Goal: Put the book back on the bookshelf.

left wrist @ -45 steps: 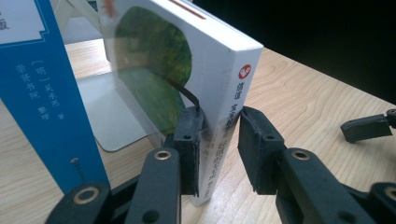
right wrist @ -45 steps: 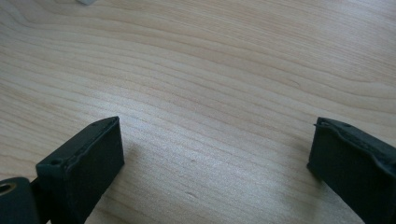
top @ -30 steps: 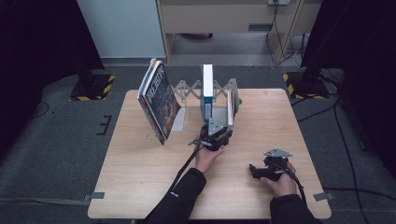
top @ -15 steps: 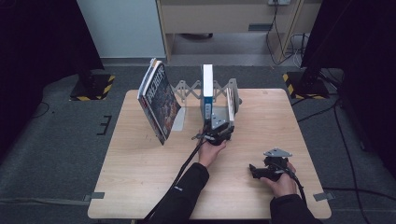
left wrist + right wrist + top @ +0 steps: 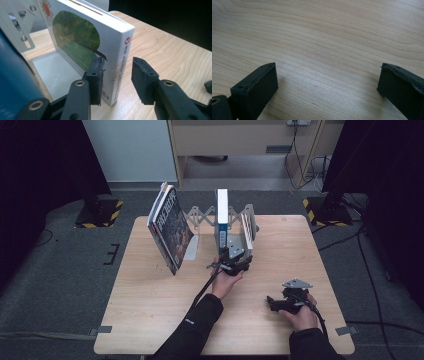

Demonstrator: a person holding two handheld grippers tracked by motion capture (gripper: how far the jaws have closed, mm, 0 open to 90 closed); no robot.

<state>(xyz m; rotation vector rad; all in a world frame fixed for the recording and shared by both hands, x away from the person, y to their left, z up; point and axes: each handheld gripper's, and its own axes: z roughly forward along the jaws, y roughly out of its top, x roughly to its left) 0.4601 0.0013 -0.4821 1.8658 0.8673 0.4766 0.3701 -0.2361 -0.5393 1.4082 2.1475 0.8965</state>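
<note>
Left gripper view: white book (image 5: 117,50) upright, spine toward camera.

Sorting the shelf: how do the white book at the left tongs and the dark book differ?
The white book stands upright in the rack; the dark book leans, tilted, at the rack's left end. The white book sits between the open left tongs; the dark book is apart from both tongs. Both rest on the table.
</note>
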